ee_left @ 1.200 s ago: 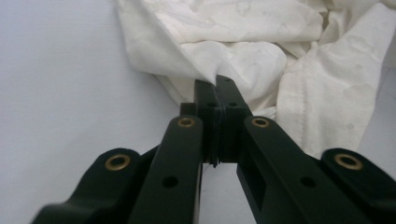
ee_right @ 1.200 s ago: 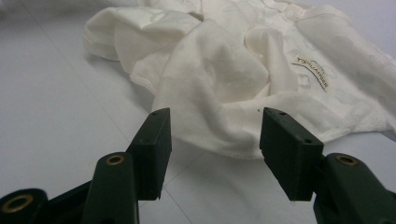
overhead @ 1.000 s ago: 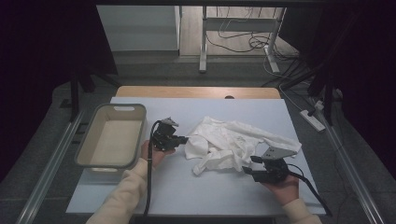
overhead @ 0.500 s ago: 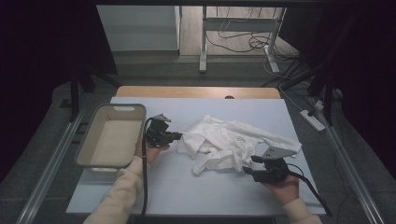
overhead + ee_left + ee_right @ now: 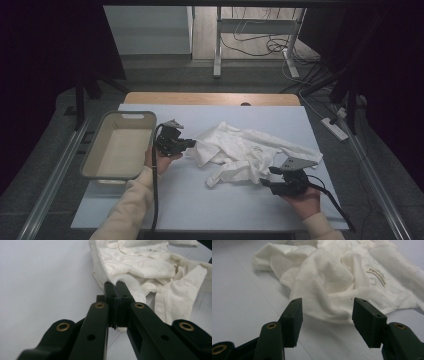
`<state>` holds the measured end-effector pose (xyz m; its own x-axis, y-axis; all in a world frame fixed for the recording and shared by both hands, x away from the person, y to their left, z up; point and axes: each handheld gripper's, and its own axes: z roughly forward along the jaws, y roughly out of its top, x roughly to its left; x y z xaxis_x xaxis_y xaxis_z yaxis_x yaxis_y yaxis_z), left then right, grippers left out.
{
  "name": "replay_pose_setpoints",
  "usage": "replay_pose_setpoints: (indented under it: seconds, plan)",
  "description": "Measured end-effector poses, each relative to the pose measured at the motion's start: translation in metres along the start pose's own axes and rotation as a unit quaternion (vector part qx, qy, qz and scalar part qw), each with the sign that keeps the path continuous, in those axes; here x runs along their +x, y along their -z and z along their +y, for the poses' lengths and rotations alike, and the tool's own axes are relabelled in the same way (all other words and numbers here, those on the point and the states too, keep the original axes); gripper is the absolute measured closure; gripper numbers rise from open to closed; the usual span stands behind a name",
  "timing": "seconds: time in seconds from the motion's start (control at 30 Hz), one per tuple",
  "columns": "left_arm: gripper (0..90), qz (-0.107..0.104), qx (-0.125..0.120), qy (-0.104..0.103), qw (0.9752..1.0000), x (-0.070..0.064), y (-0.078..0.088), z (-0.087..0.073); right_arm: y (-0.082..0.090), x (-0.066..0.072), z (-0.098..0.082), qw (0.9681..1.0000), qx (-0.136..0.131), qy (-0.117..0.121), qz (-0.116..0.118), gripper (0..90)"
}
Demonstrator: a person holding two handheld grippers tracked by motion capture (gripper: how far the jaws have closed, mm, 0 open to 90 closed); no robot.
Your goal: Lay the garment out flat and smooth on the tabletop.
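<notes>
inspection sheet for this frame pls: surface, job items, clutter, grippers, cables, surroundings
Surface: pale blue table top, wooden strip along the far edge.
Job's things: crumpled white garment lying mid-table, a small label showing on it in the right gripper view.
Clutter: beige tub at the table's left edge, nothing seen inside.
Grippers: left gripper shut on a fold at the garment's left edge; right gripper open, at the garment's near right edge, cloth just ahead of its jaws.
Cables: black lead from each gripper; loose cables and a power strip on the floor beyond.
Surroundings: dark room, metal frame legs behind the table.
</notes>
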<state>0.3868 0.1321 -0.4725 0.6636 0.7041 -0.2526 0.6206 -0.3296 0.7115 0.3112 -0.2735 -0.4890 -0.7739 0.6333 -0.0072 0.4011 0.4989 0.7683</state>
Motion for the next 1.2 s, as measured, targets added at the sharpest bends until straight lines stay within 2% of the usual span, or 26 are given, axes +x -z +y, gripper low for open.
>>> replay_pose_setpoints:
  seconds: [0.4, 1.07, 1.13, 1.17, 1.2]
  plan:
    - [88.3, 0.004, -0.016, 0.001, 0.9999, 0.004, 0.017, 0.005, 0.0, 0.0, 0.0, 1.0, 0.0, 0.0, 0.0, 41.3]
    - [88.1, 0.035, -0.028, 0.016, 0.9989, 0.018, 0.033, 0.006, 0.001, 0.0, 0.0, 1.0, -0.001, 0.0, -0.001, 41.3]
    - [85.3, 0.042, -0.028, 0.023, 0.9985, 0.02, 0.033, 0.005, 0.001, 0.0, 0.0, 1.0, -0.002, -0.001, -0.001, 41.3]
    - [78.6, 0.05, -0.032, 0.028, 0.9978, 0.02, 0.033, 0.005, 0.001, 0.0, 0.0, 1.0, -0.002, -0.001, 0.0, 41.3]
    - [67.8, 0.063, -0.034, 0.031, 0.997, 0.02, 0.034, 0.005, 0.001, 0.0, 0.0, 1.0, -0.002, -0.001, 0.0, 41.3]
